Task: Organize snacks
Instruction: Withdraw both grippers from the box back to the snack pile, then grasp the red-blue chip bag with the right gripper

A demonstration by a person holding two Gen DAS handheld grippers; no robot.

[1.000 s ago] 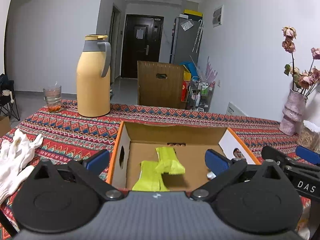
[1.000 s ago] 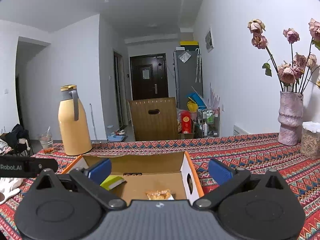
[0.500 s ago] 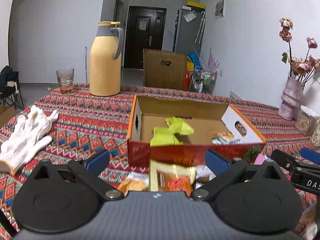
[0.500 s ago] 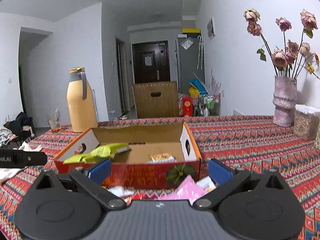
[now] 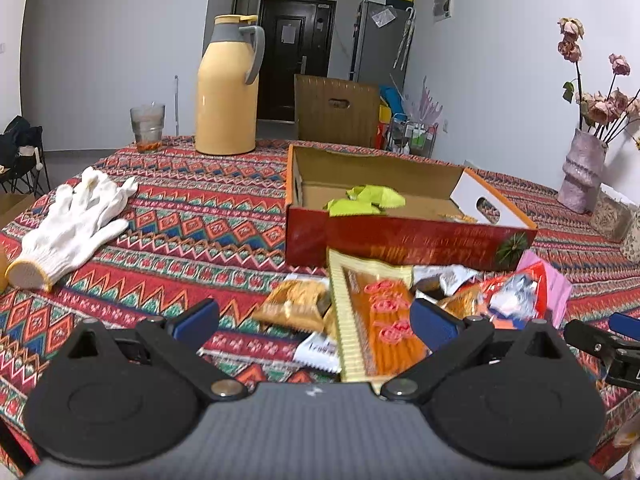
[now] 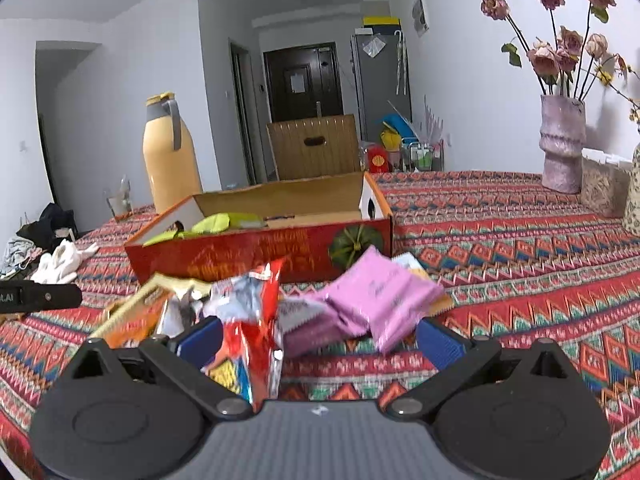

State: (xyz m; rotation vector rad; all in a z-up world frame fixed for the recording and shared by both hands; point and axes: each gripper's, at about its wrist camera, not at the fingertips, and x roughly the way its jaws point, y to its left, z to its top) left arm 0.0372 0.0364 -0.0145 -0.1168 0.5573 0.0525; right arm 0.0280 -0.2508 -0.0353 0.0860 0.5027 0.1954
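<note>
Left gripper (image 5: 314,322) and right gripper (image 6: 318,334): jaws spread wide, holding nothing. Loose snack pile (image 5: 400,304) lies on the surface just ahead, against the box's near wall. Orange packet (image 5: 372,316) sits between the left jaws, long axis pointing away. Box (image 5: 400,236) holds green packets (image 5: 368,200) — otherwise mostly bare.

My left gripper (image 5: 314,322) is wide open over a pile of snack packs. A long orange and yellow pack (image 5: 370,316) lies between my fingers. Behind it sits a red cardboard box (image 5: 400,240) with bright green packs (image 5: 366,200) inside.
</note>
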